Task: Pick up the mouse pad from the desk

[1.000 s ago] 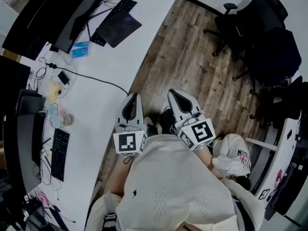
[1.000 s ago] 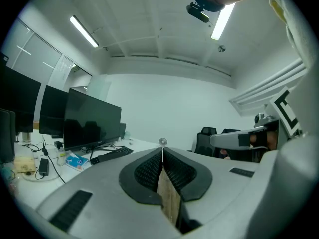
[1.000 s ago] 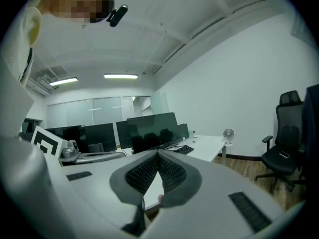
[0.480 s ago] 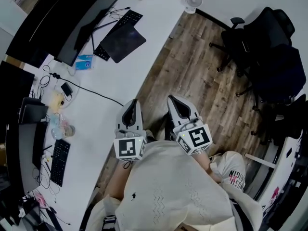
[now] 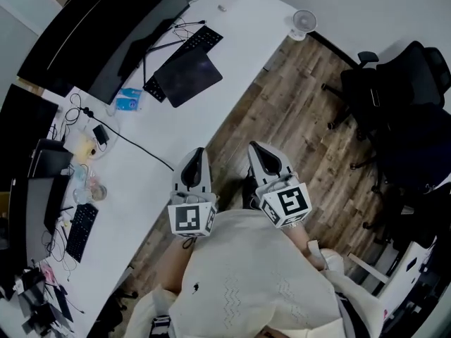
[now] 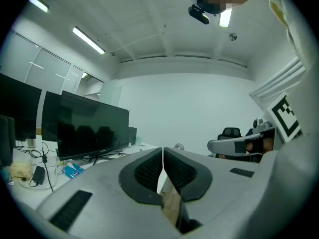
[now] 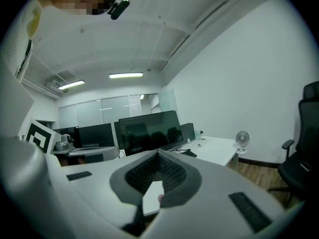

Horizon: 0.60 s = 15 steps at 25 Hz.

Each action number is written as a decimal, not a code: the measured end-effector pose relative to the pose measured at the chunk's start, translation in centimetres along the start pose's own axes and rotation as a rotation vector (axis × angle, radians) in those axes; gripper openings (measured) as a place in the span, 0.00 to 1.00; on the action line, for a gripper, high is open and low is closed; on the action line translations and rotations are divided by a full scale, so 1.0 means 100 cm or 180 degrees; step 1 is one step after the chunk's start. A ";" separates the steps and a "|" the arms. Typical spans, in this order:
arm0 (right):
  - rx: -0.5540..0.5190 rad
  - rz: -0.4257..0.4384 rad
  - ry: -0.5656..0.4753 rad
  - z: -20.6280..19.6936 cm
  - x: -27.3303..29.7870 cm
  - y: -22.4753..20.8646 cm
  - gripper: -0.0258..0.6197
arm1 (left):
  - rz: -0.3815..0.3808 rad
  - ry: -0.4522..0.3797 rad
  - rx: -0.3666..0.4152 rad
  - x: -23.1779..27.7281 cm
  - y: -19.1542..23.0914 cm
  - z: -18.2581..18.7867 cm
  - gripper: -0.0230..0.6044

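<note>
Head view: mouse pad (image 5: 189,74) has slid from upper left towards centre; I am nearing it. My left tool (image 5: 196,151), right tool (image 5: 255,147): jaws together, empty.

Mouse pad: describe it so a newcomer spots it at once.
On the long white desk, find the large dark monitor at the far end. In front of it lies the flat, dark rectangular mouse pad, beside a black keyboard: smooth, keyless, broader.

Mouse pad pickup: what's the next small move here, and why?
Probably bring both grippers forward toward the dark mouse pad, which lies by the keyboard far along the white desk. The left gripper and right gripper are shut, empty and well short of it.
</note>
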State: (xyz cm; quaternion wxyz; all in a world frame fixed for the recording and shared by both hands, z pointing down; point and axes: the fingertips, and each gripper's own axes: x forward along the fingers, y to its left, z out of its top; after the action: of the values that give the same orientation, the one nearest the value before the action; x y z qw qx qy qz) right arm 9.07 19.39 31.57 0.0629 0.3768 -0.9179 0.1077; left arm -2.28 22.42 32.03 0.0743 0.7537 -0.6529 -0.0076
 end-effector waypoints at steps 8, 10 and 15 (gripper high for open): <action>-0.0019 0.0373 0.0057 0.017 0.026 -0.050 0.04 | 0.0324 0.0010 -0.0003 0.046 -0.021 0.008 0.07; -0.0038 0.0456 0.0061 0.022 0.031 -0.064 0.04 | 0.0401 -0.0004 -0.0006 0.059 -0.027 0.010 0.07; -0.0078 0.0594 0.0077 0.029 0.041 -0.099 0.04 | 0.0574 -0.0026 -0.0002 0.088 -0.042 0.010 0.07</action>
State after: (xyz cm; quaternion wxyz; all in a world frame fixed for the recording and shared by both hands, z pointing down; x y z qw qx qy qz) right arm 13.07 9.00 31.02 0.0683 0.2875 -0.9494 0.1064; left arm 3.03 14.22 31.31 0.0723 0.6918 -0.7185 -0.0040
